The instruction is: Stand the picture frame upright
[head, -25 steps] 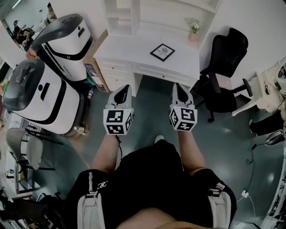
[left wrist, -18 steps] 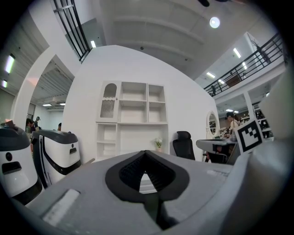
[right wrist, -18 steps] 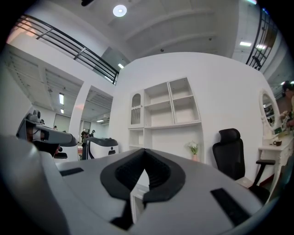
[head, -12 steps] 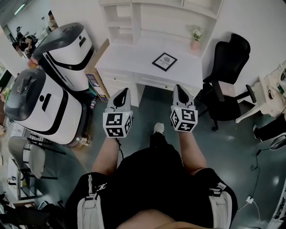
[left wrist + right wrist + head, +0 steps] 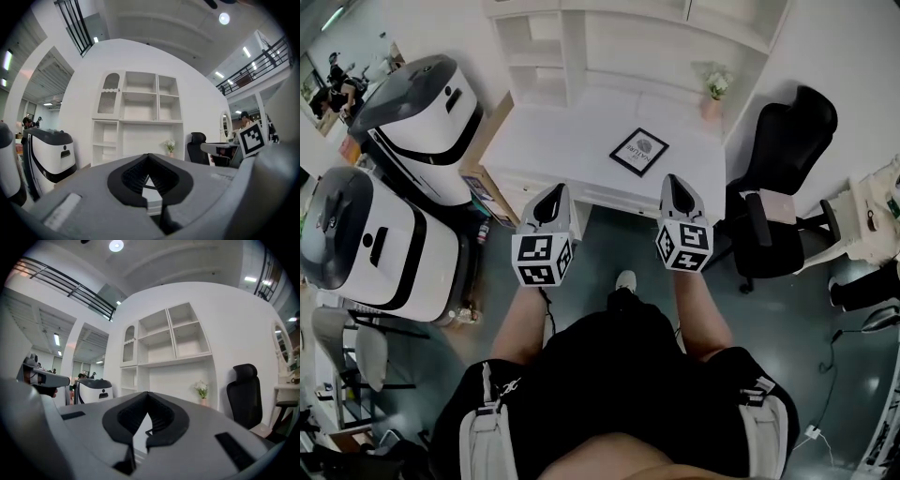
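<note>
A black picture frame [image 5: 638,151] lies flat on the white desk [image 5: 562,141], right of its middle. In the head view my left gripper [image 5: 551,195] and right gripper [image 5: 674,184] are held side by side at the desk's front edge, both shut and empty. The frame lies just beyond and between their tips, nearer the right one. In the left gripper view and the right gripper view the jaws meet with nothing between them; past them stands the white shelf unit [image 5: 138,123] [image 5: 166,352]. The frame is hidden in both gripper views.
A small potted flower [image 5: 713,87] stands at the desk's back right. A black office chair [image 5: 776,178] is right of the desk. Two large white-and-black machines [image 5: 417,108] [image 5: 356,239] stand to the left. Grey floor lies around my legs [image 5: 619,375].
I have walked toward the desk: desk and frame now sit nearer and larger, and both gripper tips have reached the desk's front edge. Both grippers stay shut.
</note>
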The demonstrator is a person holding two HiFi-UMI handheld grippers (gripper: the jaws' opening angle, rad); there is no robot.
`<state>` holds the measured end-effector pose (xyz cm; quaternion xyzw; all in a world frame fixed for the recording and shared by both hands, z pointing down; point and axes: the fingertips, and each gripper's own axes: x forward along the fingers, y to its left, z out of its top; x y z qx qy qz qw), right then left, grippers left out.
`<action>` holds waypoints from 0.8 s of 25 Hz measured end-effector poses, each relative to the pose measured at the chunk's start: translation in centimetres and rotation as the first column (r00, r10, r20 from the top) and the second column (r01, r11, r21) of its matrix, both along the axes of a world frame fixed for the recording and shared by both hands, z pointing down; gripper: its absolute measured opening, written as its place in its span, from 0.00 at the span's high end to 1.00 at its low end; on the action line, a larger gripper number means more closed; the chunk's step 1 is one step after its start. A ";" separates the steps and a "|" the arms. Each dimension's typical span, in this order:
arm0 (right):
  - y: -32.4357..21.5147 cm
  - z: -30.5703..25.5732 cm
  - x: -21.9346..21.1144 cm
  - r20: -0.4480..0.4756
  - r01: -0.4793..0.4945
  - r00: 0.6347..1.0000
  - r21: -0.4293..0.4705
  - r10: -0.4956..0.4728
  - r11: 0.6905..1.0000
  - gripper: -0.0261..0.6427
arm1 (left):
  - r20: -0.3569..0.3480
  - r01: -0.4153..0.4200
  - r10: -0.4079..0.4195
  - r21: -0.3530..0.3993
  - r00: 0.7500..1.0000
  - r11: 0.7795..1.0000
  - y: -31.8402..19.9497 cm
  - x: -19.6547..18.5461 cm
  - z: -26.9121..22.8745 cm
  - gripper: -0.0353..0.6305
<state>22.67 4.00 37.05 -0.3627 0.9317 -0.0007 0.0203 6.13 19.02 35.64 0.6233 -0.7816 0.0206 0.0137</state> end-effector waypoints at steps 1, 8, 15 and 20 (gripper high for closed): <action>-1.8 0.0 -0.7 0.006 -0.001 1.000 -0.005 0.001 1.000 0.96 | -0.002 0.001 -0.001 0.000 1.000 1.000 -1.8 -0.8 -0.1 0.93; -13.1 -0.6 -4.6 -0.014 -0.003 1.000 0.006 0.003 1.000 0.96 | 0.013 -0.011 0.011 -0.014 1.000 1.000 -13.9 -4.6 -1.6 0.93; -21.6 -0.6 -7.4 -0.021 -0.017 1.000 -0.015 0.017 1.000 0.96 | 0.011 -0.045 0.045 -0.039 0.999 0.998 -23.4 -7.1 -1.7 0.93; -24.9 0.5 -8.8 -0.040 -0.029 0.999 -0.053 0.026 0.998 0.96 | -0.012 -0.065 0.065 -0.069 0.998 0.996 -27.3 -8.5 -0.6 0.93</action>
